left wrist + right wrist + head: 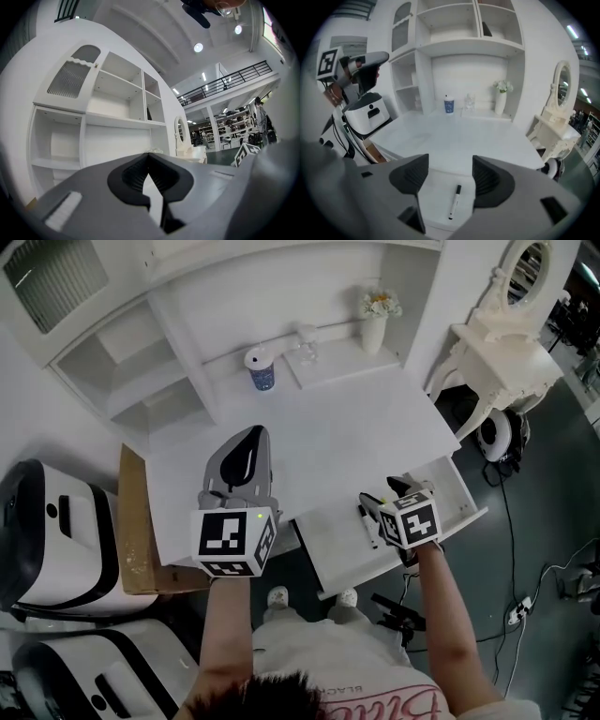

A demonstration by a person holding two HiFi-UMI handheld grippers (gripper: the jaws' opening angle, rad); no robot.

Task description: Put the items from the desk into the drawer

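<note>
A black-and-white marker [366, 522] [454, 202] lies inside the open white drawer [339, 554] [436, 206] at the desk's front right. My right gripper [387, 494] [446, 177] hovers just above the drawer, open, with the marker on the drawer floor below the gap and nothing between the jaws. My left gripper [250, 442] [150, 174] is held over the desk's front left and tilted upward toward the shelves. Its black pads meet and hold nothing. The white desk top [328, 427] [454, 136] lies beyond both.
At the back of the desk stand a blue-and-white cup [262, 371] [449, 104], a clear glass [307, 348] and a vase of flowers [378, 320] [501, 97]. A white vanity with a mirror [506, 343] is right. A cardboard box [136, 531] and white machines [56, 531] are left.
</note>
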